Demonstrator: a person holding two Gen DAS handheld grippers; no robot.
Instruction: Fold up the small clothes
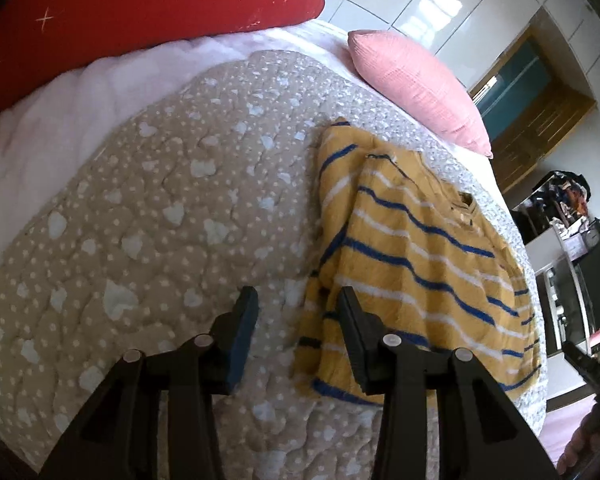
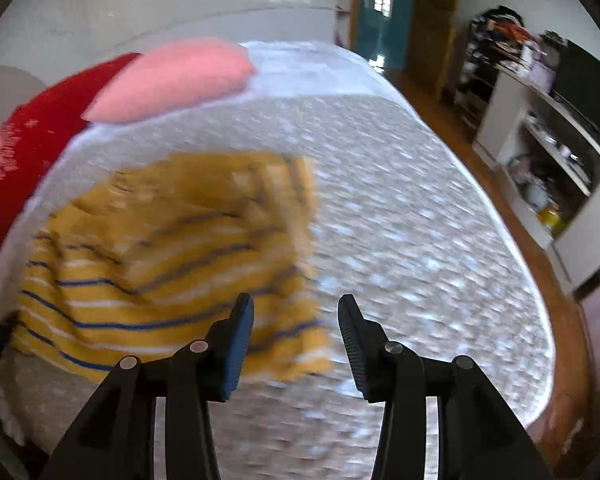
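A small yellow garment with blue and white stripes (image 1: 412, 248) lies partly folded on the beige dotted quilt (image 1: 148, 216). My left gripper (image 1: 298, 300) is open and empty, above the garment's near left edge. In the right wrist view the garment (image 2: 168, 264) is blurred and lies left of centre. My right gripper (image 2: 296, 312) is open and empty, above the garment's near right corner. The right gripper's tip also shows in the left wrist view (image 1: 584, 364) at the far right.
A pink pillow (image 1: 416, 84) and a red pillow (image 1: 140, 4) lie at the head of the bed. The bed edge drops to a wooden floor (image 2: 512, 184) on the right. Shelves with clutter (image 2: 540, 148) stand beyond the floor.
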